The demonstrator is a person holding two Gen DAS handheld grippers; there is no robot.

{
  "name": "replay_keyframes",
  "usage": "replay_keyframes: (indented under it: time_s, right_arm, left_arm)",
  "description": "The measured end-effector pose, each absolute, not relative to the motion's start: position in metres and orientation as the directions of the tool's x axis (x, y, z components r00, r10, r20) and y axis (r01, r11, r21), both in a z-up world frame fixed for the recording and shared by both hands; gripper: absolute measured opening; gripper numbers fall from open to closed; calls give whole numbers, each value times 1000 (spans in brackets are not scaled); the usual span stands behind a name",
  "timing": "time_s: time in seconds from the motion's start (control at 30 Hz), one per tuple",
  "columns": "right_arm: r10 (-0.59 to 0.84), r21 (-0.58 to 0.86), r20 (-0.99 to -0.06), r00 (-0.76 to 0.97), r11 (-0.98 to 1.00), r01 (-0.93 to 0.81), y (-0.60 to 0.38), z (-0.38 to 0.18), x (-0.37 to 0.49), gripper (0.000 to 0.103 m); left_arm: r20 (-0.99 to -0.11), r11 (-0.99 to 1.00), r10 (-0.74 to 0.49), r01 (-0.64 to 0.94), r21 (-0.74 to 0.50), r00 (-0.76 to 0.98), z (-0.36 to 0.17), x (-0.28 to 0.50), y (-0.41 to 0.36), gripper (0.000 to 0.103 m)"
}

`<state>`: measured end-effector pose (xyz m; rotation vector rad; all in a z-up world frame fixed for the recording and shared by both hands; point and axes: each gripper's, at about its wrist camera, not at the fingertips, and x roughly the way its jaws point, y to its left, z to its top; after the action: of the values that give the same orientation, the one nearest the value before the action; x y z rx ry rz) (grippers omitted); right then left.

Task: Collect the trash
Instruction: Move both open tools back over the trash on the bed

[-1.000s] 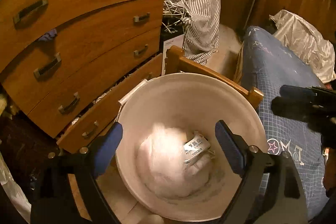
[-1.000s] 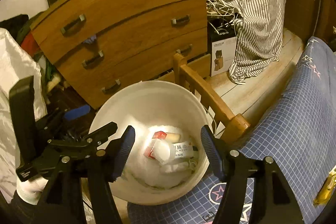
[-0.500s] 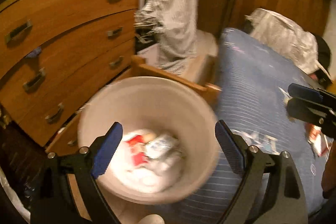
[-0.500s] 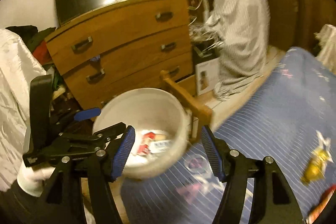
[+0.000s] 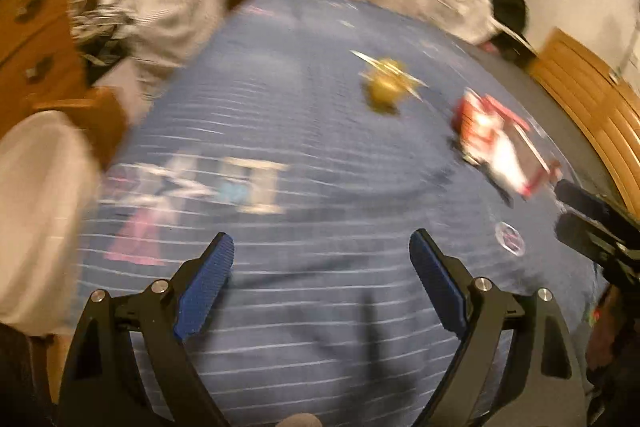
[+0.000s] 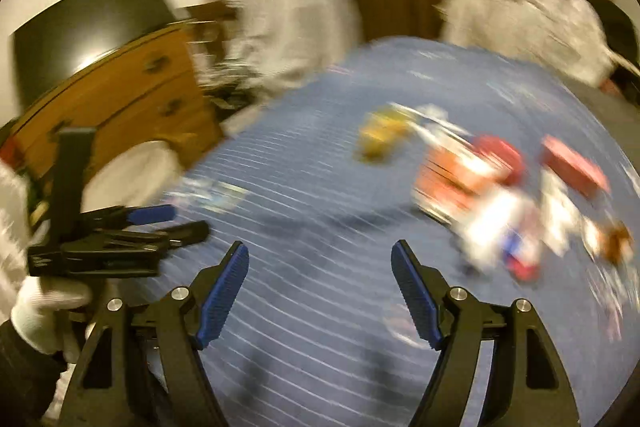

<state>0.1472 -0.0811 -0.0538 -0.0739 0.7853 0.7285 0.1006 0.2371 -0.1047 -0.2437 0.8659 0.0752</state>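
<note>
1. One blue checked bedspread (image 5: 304,131).
2. One white bin (image 5: 36,211), off its left edge.
3. One yellow wrapper (image 5: 386,85).
4. Red-and-white packets (image 6: 500,195) near the right edge; blur prevents counting.
5. Two grippers.

Warm, dim indoor light is noted. Heavy motion blur is recorded everywhere beyond each hand-held gripper; fisheye bending and dark vignetting at edges.

Both grippers: black plastic frames w/ silver screws, ribbed blue pads – left gripper (image 5: 320,283), right gripper (image 6: 320,291). White knit glove (image 6: 44,311), dark sleeve (image 6: 20,367) on left hand.
</note>
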Motion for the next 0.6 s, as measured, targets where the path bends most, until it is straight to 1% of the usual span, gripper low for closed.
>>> replay_keyframes:
  time_s: [0.1, 0.3, 0.4, 0.5, 0.6]
  right_arm:
    - [497, 195, -682, 536, 831, -522, -145, -75, 162, 74]
    - [448, 229, -673, 589, 883, -410, -216, -93, 180, 73]
    - [442, 245, -666, 602, 891, -383, -238, -98, 186, 73]
    - [437, 259, -667, 604, 895, -362, -248, -103, 194, 73]
    - [447, 284, -666, 598, 893, -350, -254, -109, 199, 73]
  left_arm:
    - [-775, 979, -81, -97, -180, 627, -117, 121, 198, 86]
    - [-787, 984, -134, -12, -177, 602, -130, 146, 137, 86]
    - [-789, 985, -153, 25, -172, 596, -128, 158, 116, 86]
    - [-782, 980, -196, 92, -176, 592, -127, 177, 88, 80]
    - [-777, 976, -218, 128, -176, 590, -126, 192, 68, 79]
